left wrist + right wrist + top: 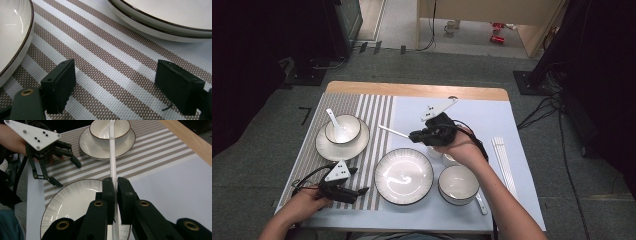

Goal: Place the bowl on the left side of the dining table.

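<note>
Striped surface [372,112]: right gripper [114,186] jaws clamp a white chopstick [112,157] above the plate [67,202]; left gripper [357,192] jaws wide, empty.

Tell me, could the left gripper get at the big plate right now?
Probably yes. The left gripper rests open on the striped mat, empty, and the big plate lies just beside it with nothing between them.

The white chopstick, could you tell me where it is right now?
The white chopstick is clamped in the right gripper, held over the table between the large plate and the bowl with a spoon.
</note>
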`<state>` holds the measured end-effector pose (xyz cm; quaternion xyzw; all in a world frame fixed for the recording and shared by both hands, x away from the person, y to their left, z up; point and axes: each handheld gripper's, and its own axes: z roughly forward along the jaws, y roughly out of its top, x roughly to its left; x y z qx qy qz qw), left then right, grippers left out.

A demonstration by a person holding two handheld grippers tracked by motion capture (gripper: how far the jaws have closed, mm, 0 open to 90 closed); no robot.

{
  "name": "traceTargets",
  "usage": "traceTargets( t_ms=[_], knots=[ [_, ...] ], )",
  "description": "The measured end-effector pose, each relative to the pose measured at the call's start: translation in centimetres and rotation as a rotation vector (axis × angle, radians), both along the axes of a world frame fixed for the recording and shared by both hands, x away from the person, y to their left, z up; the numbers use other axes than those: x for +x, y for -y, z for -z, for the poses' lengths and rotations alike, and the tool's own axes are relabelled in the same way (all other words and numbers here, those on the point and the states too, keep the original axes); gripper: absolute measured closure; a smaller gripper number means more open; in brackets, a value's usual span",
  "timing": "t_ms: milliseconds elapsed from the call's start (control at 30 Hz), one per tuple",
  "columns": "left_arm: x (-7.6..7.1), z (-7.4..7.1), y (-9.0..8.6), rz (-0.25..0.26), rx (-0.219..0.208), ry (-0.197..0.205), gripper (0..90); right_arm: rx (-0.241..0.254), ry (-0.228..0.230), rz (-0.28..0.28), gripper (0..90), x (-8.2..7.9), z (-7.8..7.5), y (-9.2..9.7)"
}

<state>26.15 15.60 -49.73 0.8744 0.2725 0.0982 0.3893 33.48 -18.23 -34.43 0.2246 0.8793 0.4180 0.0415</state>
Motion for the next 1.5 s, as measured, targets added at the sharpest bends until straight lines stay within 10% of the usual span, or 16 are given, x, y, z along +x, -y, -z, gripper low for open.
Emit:
traceTargets(
  t_ms=[1500],
  knots=[
    [0.0, 0.0, 0.0, 0.000, -0.003, -0.003, 17.1, -0.020, -0.003, -0.078, 85.2, 0.6, 1.8, -8.9]
  ],
)
